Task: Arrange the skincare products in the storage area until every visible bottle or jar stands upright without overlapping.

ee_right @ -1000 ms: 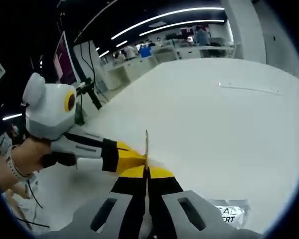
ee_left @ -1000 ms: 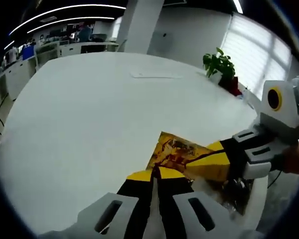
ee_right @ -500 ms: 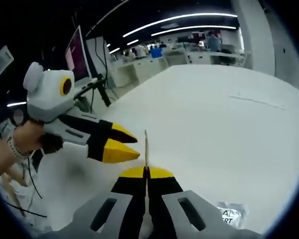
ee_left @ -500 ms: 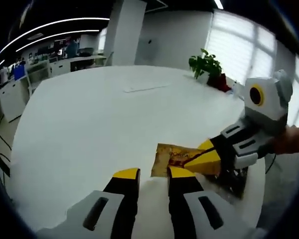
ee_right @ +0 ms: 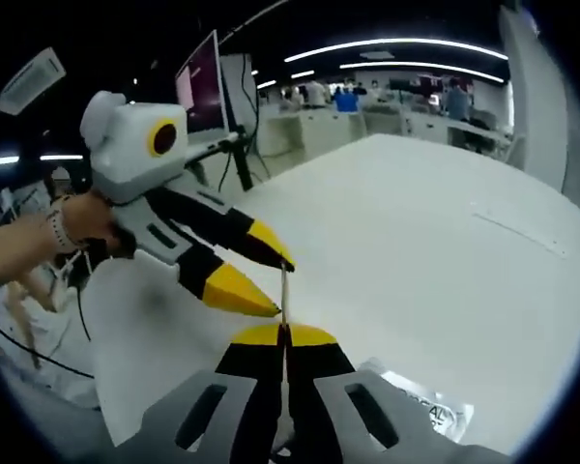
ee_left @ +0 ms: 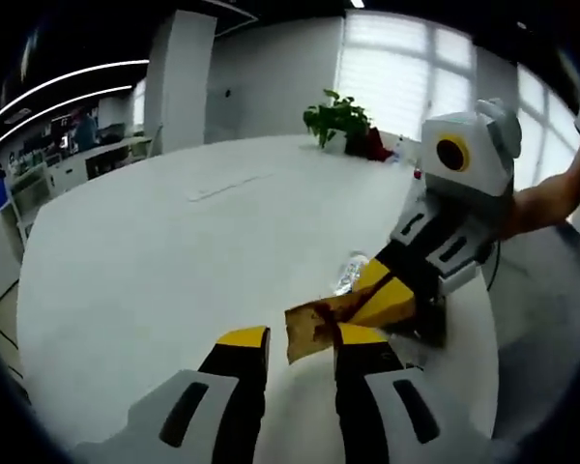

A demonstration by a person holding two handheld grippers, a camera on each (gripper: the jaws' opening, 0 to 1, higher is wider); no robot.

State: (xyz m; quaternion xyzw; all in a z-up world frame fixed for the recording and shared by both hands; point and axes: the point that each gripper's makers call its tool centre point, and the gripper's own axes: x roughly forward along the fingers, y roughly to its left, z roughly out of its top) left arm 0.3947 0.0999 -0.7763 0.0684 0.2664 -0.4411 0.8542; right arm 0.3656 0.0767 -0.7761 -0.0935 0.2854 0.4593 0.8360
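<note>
Sachet (ee_left: 314,326), yellow-orange and flat, hangs above the white table (ee_left: 155,251), pinched at one edge by my right gripper (ee_left: 362,302), whose jaws are closed tight on it. In the right gripper view it shows edge-on as a thin strip (ee_right: 284,295). My left gripper (ee_left: 290,338) has its jaws parted and grips nothing, with the sachet just beside the tips. A silver packet (ee_right: 430,414) lies flat on the table.

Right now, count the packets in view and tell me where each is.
2. A yellow-brown packet is clamped in the right claw; a silvery packet lies flat on the white table beside that claw. Others may be hidden.
</note>
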